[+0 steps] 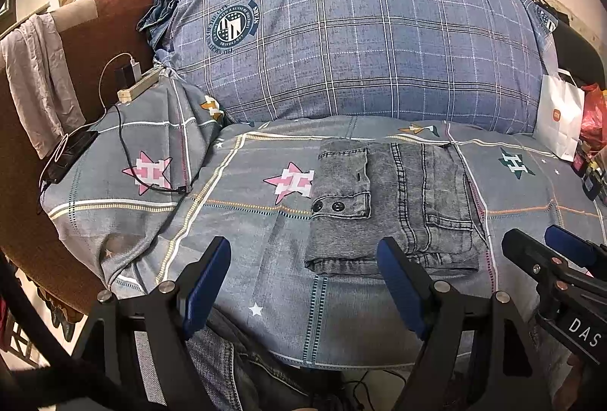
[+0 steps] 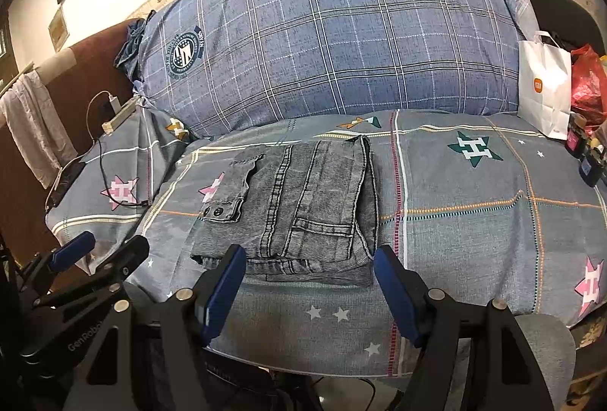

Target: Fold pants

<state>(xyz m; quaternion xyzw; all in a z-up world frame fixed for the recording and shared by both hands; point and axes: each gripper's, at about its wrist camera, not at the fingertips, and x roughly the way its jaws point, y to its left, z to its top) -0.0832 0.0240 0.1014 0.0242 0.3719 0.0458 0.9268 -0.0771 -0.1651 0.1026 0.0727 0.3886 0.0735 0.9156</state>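
Grey denim pants (image 1: 394, 206) lie folded into a compact rectangle on the bed sheet (image 1: 265, 259); they also show in the right wrist view (image 2: 299, 210). My left gripper (image 1: 303, 274) is open and empty, held just in front of the pants' near edge, a little left of them. My right gripper (image 2: 309, 282) is open and empty, with its fingers either side of the pants' near edge; it also shows at the right of the left wrist view (image 1: 546, 248). The left gripper appears at the lower left of the right wrist view (image 2: 100, 250).
A large blue plaid pillow (image 1: 356, 39) lies behind the pants. A phone on a charging cable (image 1: 68, 153) and a power strip (image 1: 138, 85) lie at the left. A white paper bag (image 2: 546, 85), a red bag (image 2: 588, 81) and small bottles (image 2: 588, 160) stand at the right edge.
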